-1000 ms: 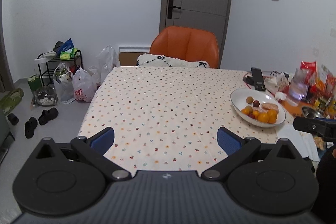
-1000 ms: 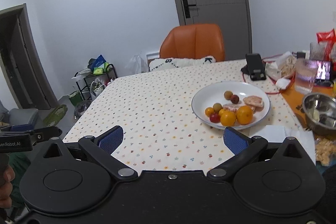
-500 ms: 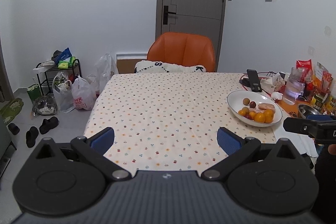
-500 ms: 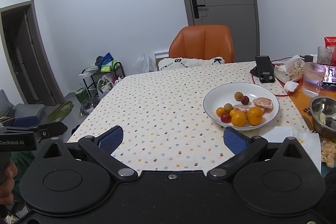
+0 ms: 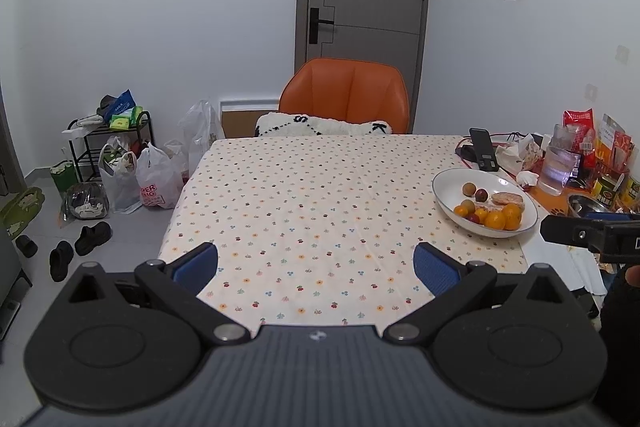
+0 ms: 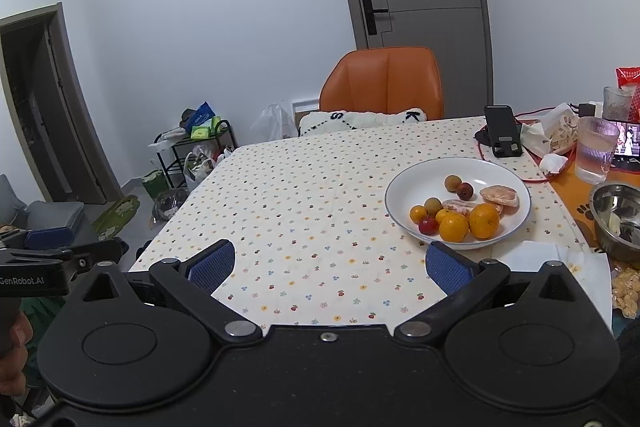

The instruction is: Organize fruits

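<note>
**Fruit plate at right edge, both grippers spread**

Left gripper [image 5: 316, 261] and right gripper [image 6: 327, 263] spread wide, empty. Fruits [image 6: 460, 213] piled on white plate [image 6: 404, 187] near tablecloth's [image 6: 304, 219] right edge. "GenRobot.AI" readable on left tool; steel bowl [image 6: 612, 215] cut off.

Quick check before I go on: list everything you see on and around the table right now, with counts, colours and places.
plate: one, white, table's right side
oranges: two, orange, plate's near edge
peeled citrus piece: one, orange-pink, plate's right part
small fruits: about six, red, brown, orange, on plate
tablecloth: one, cream, dotted, over table
phone: one, black, propped beyond plate
glass: one, clear, right of plate
metal bowl: one, silver, right edge
chair: one, orange, far side
plastic bags: several, white, on floor, left
left gripper: open, empty
right gripper: open, empty
</note>
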The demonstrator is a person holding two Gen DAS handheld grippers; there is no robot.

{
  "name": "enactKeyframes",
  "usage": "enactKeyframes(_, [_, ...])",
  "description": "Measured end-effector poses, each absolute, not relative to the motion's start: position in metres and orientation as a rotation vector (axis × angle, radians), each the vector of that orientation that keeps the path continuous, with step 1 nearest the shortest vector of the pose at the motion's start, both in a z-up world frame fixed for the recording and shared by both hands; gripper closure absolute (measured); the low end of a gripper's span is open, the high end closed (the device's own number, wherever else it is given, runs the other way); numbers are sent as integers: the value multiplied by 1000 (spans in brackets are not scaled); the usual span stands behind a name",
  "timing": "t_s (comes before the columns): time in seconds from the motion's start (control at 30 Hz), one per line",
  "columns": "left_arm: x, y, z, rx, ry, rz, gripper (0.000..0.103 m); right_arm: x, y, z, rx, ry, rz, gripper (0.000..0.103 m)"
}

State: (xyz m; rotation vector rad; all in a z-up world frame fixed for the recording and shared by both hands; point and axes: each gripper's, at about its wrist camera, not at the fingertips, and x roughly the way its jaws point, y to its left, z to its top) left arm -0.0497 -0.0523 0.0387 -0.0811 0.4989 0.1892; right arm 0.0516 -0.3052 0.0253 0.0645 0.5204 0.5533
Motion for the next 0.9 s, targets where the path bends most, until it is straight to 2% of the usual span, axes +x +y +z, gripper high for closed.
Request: enactKeyframes(0.9, [-49, -48, 38, -95, 510, 181, 0, 52, -307, 26, 78, 517, 550, 0])
